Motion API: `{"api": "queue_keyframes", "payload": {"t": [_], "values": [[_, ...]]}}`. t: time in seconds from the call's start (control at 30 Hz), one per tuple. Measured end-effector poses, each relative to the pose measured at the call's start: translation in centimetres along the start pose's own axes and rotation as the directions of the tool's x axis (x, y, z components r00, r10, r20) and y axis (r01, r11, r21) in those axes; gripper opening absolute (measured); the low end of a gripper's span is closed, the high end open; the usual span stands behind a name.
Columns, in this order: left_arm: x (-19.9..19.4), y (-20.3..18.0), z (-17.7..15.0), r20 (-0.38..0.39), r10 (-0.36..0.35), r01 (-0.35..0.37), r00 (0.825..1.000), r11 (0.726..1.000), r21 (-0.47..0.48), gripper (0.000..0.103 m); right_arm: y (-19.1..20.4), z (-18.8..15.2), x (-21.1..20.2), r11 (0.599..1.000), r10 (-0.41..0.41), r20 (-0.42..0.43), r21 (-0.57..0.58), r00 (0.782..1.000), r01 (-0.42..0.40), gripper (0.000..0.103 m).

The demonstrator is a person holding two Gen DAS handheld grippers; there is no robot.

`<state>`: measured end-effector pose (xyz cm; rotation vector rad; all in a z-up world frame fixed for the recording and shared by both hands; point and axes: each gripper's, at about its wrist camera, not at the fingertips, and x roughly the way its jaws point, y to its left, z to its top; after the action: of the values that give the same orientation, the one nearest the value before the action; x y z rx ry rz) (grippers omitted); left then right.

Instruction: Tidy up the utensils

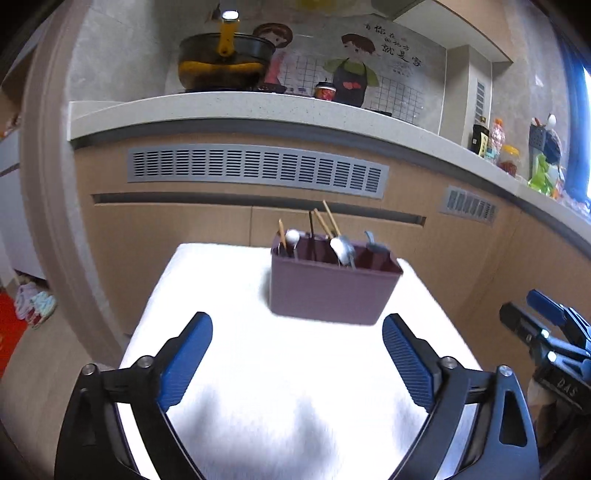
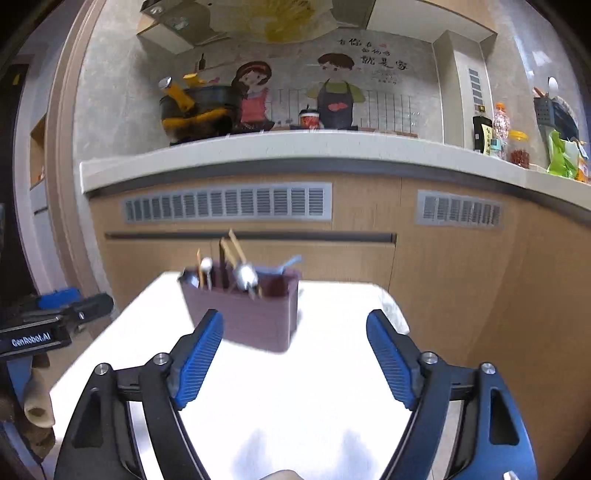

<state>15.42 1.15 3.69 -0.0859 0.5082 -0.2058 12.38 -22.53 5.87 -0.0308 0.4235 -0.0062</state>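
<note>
Readable text: "GenRobot.AI" on the body of the left gripper (image 2: 79, 308) as seen at the left edge of the right wrist view; "DAS" on the right gripper (image 1: 532, 314) body at the right edge of the left wrist view. Wall mural (image 1: 354, 62) of cartoon couple has Chinese characters, too small to read reliably. Utensil holder (image 1: 332, 291), maroon, rectangular, upright on the white table (image 1: 229, 295), holds chopsticks (image 1: 328, 221), white spoons (image 1: 340, 249) and a grey-blue utensil, all standing in it. Left gripper (image 1: 297, 341): jaws wide apart, nothing between them, holder ahead of the gap and slightly right, not touching. Right gripper (image 2: 295, 338): jaws also spread, empty; holder ahead and toward the left finger (image 2: 201, 354), whose tip overlaps the holder's lower left corner in frame; contact unclear, view blurred. Left view only: red mat and shoes on the floor (image 1: 33, 302). Right view only: range hood (image 2: 177, 22) above, second vent (image 2: 460, 210) shown in full. Both: pot with yellow handle (image 1: 221, 62) on the counter (image 1: 258, 107), red cup (image 1: 325, 90), bottles and jars at right.
</note>
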Motion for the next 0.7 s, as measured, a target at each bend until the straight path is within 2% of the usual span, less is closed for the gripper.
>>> {"api": "queue_keyframes", "payload": {"t": [0.07, 0.17, 0.4, 0.53, 0.7], "values": [[-0.9, -0.5, -1.5, -0.006, 0.007, -0.007, 1.000, 1.000, 0.000, 0.097, 0.2, -1.4, -0.3, 1.000, -0.011, -0.033, 0.009, 0.999, 0.011, 0.092], [-1.8, -1.2, -3.3, -0.020, 0.031, -0.031, 0.999, 0.999, 0.022, 0.101, 0.3, -3.3, -0.7, 0.999, -0.036, -0.069, 0.024, 0.997, 0.037, 0.092], [-3.3, -3.0, -6.3, -0.040, 0.120, -0.116, 0.992, 0.989, 0.093, 0.103, 0.0, -5.7, -3.2, 0.997, -0.061, -0.070, 0.049, 0.996, 0.064, 0.096], [-3.5, -3.6, -6.7, -0.055, 0.130, -0.123, 0.990, 0.986, 0.113, 0.103, 0.0, -5.8, -3.7, 0.996, -0.067, -0.066, 0.047, 0.996, 0.071, 0.096], [-4.2, -3.0, -6.4, -0.042, 0.128, -0.124, 0.991, 0.990, 0.073, 0.103, 0.2, -6.0, -3.9, 0.997, -0.063, -0.063, 0.036, 0.996, 0.065, 0.098]]}}
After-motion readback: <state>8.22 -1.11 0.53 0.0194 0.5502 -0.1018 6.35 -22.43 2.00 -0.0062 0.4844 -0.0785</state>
